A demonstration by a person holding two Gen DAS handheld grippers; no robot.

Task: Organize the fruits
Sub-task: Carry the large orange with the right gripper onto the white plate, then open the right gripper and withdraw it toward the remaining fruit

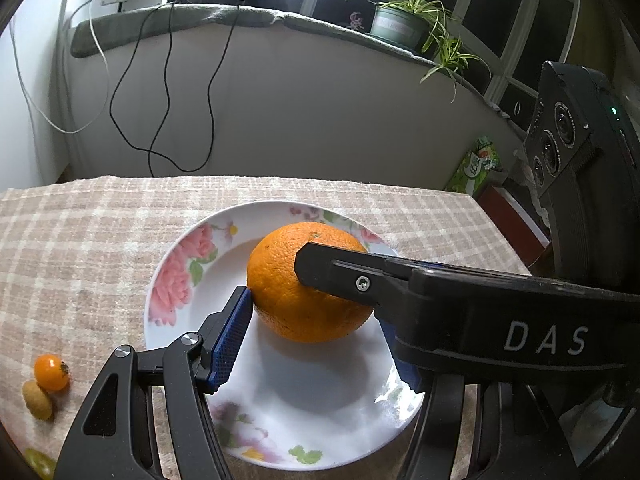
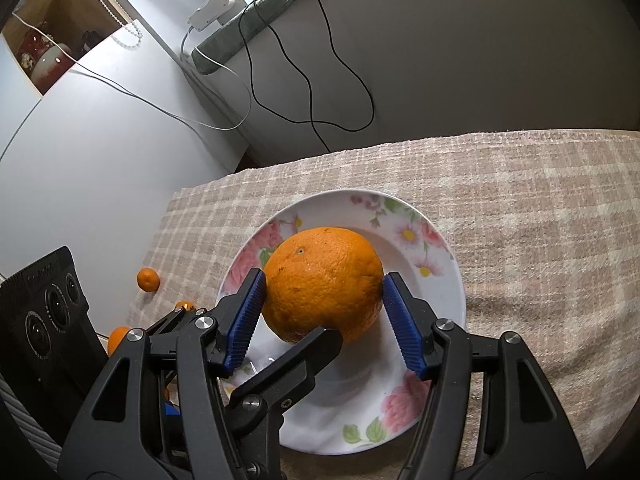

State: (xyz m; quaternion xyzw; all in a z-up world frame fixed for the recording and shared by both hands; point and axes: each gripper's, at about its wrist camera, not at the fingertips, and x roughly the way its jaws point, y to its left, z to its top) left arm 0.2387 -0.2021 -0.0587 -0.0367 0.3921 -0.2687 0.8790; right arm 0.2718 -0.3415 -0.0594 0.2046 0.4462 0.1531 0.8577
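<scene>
Bracketing the orange [image 2: 324, 280] from either side, the right gripper [image 2: 324, 312] has its blue pads touching the peel or just shy of it; I cannot tell if they press. The left gripper [image 1: 316, 344] comes at the same fruit from another side: 1 pad sits at the peel, the other is hidden behind the right gripper's finger, so its hold is likewise unclear. The orange rests on 1 flowered plate [image 2: 440, 292] on the checked table [image 2: 520, 200]. I judge this the placing step; next, both grippers should spread and back off without rolling the fruit. Left view counts 1 small orange fruit [image 1: 50, 372], 1 kiwi-like fruit [image 1: 38, 400], both off the plate.
</scene>
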